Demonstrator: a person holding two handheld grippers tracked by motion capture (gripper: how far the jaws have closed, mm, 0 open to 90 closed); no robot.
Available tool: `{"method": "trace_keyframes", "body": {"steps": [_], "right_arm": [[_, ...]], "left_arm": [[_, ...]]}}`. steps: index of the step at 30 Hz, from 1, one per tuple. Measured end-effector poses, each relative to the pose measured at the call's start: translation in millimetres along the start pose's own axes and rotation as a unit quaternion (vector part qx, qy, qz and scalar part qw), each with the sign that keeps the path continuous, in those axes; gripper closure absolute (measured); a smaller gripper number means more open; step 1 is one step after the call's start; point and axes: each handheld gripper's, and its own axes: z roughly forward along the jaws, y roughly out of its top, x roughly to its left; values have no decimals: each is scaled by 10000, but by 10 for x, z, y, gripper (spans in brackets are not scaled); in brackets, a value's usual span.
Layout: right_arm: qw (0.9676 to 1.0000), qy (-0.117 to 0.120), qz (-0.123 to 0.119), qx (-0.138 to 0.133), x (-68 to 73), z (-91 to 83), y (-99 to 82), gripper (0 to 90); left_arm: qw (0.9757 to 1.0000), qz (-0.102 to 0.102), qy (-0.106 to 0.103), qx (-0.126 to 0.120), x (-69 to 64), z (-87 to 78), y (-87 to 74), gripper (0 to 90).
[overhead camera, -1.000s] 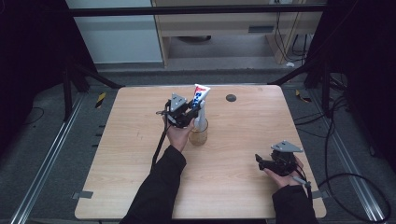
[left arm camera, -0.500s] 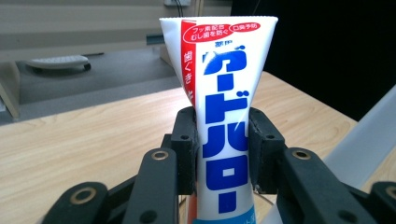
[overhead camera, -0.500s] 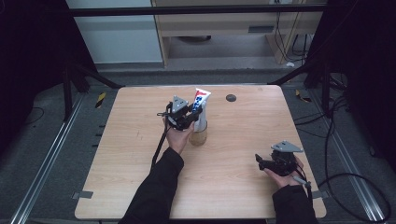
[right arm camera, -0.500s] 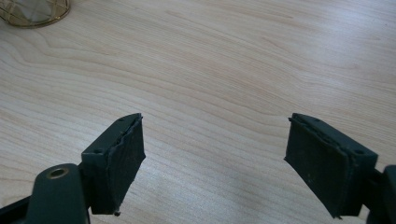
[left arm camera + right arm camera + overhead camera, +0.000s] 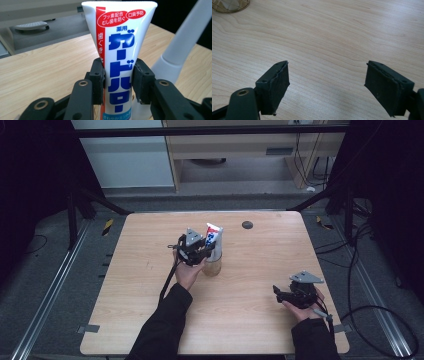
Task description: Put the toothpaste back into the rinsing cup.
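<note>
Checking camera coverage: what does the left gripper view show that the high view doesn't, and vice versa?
Left gripper view: blue and red print on the white toothpaste tube, with the left gripper pads against its sides, jaws having just been opening; a white slanted rod beside it. High view: clear glass cup holding the tube, the right gripper at front right, a dark round spot near the far edge. Both: tube, left gripper, light wooden table.
</note>
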Motion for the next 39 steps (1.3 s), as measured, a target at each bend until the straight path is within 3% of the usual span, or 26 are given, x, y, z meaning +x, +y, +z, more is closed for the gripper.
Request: {"method": "trace_keyframes", "body": {"steps": [3, 6, 7, 10, 13, 15, 20, 25, 30, 34, 39], "right_arm": [[10000, 0, 1, -5, 3, -4, 1, 194], [10000, 0, 12, 5, 0, -4, -1, 194], [10000, -18, -24, 7, -7, 4, -7, 194], [10000, -19, -1, 36, -2, 2, -11, 194], [10000, -40, -23, 12, -3, -5, -9, 194], [10000, -40, -23, 16, -1, -8, -9, 193], [10000, -39, -17, -12, 3, -30, -9, 188], [10000, -62, 19, -21, -13, -55, -15, 179], [9999, -98, 83, 27, -39, -56, -36, 170], [9999, -95, 105, 64, -43, -53, -51, 165], [9998, -91, 118, 127, -36, -56, -67, 156]], "left_arm": [[9999, 19, -29, 164, 6, -35, -37, 628], [9988, 189, -19, 456, 1, -102, -70, 571], [9988, 197, -12, 444, 6, -124, -94, 530], [9996, 74, -142, 223, 46, -266, -97, 527], [9997, 104, -125, 169, 56, -381, -38, 430], [9996, 165, -162, 136, 62, -475, 7, 414], [9987, 262, -177, 387, 114, -705, 32, 357], [9969, 187, -12, 761, 226, -927, -206, 322], [9924, 188, 235, 1194, 382, -1127, -554, 294], [9907, -13, 340, 1318, 514, -1275, -792, 288], [9877, -97, 505, 1474, 613, -1445, -1019, 277]]}}
